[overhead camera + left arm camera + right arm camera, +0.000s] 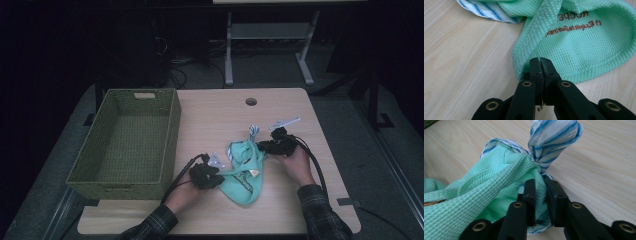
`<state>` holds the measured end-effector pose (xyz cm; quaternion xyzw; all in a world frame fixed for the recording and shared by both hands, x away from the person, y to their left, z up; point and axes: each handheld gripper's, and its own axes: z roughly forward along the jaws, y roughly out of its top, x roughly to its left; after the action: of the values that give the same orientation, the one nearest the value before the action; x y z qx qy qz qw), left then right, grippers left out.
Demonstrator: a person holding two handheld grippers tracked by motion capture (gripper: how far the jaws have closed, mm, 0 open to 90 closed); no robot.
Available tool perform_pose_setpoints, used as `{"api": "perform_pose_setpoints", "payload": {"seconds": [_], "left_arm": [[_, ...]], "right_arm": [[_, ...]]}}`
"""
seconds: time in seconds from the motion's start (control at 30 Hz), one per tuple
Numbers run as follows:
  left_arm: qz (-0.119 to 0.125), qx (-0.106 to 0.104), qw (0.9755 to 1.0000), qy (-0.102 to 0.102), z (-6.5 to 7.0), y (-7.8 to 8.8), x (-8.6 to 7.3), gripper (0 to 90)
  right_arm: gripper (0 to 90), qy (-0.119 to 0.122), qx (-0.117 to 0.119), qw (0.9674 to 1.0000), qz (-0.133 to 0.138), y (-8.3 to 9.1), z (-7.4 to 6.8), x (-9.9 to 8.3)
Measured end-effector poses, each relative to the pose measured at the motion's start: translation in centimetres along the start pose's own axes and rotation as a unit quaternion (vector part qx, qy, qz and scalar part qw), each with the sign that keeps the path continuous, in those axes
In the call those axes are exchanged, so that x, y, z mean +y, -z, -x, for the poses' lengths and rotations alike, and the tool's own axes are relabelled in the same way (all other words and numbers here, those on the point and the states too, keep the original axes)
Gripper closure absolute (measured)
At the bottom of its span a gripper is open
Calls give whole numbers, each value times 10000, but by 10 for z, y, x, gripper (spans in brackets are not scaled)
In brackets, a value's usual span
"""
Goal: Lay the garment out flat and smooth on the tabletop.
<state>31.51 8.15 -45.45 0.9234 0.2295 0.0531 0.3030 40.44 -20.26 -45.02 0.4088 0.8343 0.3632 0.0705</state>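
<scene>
Both grippers' fingers (541, 65) pinch the green cloth (243, 172)

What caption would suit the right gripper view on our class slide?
Right gripper fingers pinch bunched green waffle-weave cloth beside a blue-striped cloth on the wooden table.

The desk (215, 120) is pale wood-grain laminate with rounded corners and a round cable hole (251, 101) near its far edge, beyond the right hand-held gripper (267, 146). To the left of the left hand-held gripper (212, 176), a green woven basket (125, 145) with a cut-out handle sits on the desk. Grey floor (345, 130) lies on both sides. Beyond the desk, well away from both hand-held grippers, stands a light grey metal frame (270, 45) with two legs and a crossbar, carrying a pale top. Cables (175, 70) lie tangled on the floor far to its left. The room behind is very dark; light falls mainly on the desk.
</scene>
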Motion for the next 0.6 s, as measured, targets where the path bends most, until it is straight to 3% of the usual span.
{"api": "perform_pose_setpoints", "payload": {"seconds": [0.1, 0.27, 0.43, 0.6], "left_arm": [[-7, 1, 10000, 0, 0, 0, 0, 881], [-13, 12, 10000, -3, 0, 0, 0, 882], [-20, 8, 10000, -8, 1, 0, 0, 882], [-29, 6, 10000, 1, 1, 0, 0, 883]], "right_arm": [[847, 26, -4, 10000, -20, -1, 0, 0], [873, 94, -50, 9999, -29, -1, -1, 0], [876, 209, -291, 9993, 74, 5, -1, 3], [877, 176, -500, 9985, 162, 16, 6, 2]]}}
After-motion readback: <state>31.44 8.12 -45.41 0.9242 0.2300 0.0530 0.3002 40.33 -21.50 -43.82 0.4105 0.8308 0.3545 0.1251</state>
